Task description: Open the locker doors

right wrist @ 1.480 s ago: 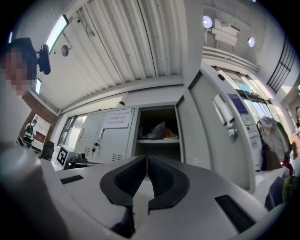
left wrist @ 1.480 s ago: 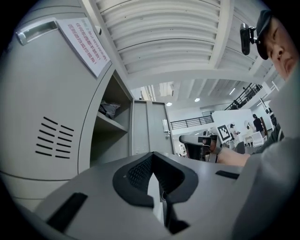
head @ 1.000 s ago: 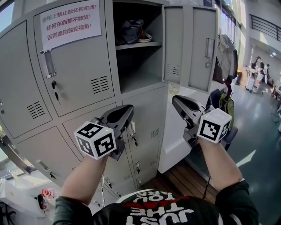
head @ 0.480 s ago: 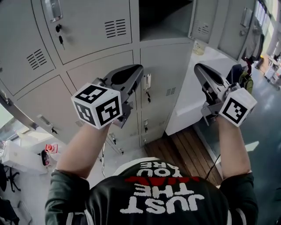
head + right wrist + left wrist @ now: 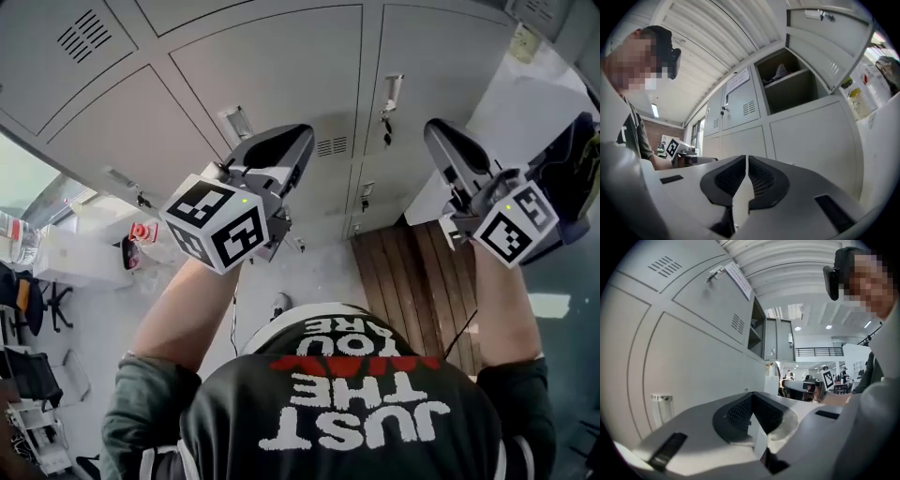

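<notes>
Grey metal lockers (image 5: 281,66) fill the top of the head view; here the lower doors are closed, with small handles (image 5: 392,94) and vent slots. My left gripper (image 5: 302,139) is held up in front of them, shut and empty, short of the doors. My right gripper (image 5: 437,131) is level with it at the right, also shut on nothing. In the right gripper view its jaws (image 5: 747,164) meet below an upper locker (image 5: 787,89) with its door (image 5: 825,42) swung out. The left gripper view shows its jaws (image 5: 752,404) closed beside a door handle (image 5: 661,404).
A wooden floor strip (image 5: 412,272) runs beside the lockers at the right. A white panel (image 5: 525,103) and a dark bag (image 5: 574,155) are at the far right. A red-and-white item (image 5: 141,232) and white boxes (image 5: 75,258) lie at the left. A paper notice (image 5: 738,280) hangs on an upper door.
The head view has tipped downward from the upper lockers and the open compartment to the lower doors and the floor. Both grippers stay raised and shut.
</notes>
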The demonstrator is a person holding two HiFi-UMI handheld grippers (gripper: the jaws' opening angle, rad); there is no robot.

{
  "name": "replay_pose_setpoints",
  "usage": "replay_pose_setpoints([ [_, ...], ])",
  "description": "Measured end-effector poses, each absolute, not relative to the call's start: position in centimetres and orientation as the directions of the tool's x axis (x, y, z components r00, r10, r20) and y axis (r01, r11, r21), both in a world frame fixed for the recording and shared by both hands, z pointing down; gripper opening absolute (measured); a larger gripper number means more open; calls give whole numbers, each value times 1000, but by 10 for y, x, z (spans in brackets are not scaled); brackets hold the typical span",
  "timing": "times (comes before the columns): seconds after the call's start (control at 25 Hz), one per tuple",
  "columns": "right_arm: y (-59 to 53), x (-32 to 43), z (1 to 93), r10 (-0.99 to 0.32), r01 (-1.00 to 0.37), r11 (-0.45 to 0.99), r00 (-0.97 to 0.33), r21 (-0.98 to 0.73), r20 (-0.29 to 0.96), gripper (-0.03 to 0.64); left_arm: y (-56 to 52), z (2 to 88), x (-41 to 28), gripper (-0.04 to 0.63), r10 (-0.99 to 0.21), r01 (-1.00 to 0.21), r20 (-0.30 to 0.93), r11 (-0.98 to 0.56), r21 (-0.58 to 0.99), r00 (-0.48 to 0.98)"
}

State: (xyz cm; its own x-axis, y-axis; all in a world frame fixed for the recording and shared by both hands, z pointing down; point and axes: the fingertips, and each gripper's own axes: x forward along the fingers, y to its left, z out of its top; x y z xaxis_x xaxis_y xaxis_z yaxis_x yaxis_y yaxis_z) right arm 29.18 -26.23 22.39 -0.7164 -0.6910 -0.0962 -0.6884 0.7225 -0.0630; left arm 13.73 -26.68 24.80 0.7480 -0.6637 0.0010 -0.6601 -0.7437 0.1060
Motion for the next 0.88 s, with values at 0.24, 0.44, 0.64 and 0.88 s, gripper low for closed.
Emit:
replay_pose_setpoints([
  [0.24,-273,210,295,-626,-616,777,-777,-129,-62,43,-255,320,64,5,-727,-723,57,-667,177,685],
  [0.44,-274,138,367,-614,-610,778,-789,-153,21,43,-236,384,-7,5,-749,-744,94,-619,252,656],
  [0.64,-271,73,428,-654,-655,733,-753,-183,75,43,-219,444,-82,5,-746,-749,138,-604,272,651],
  [0.88,-260,16,490,-694,-715,667,-698,-207,175,43,-189,509,-149,5,-727,-748,205,-587,309,655],
])
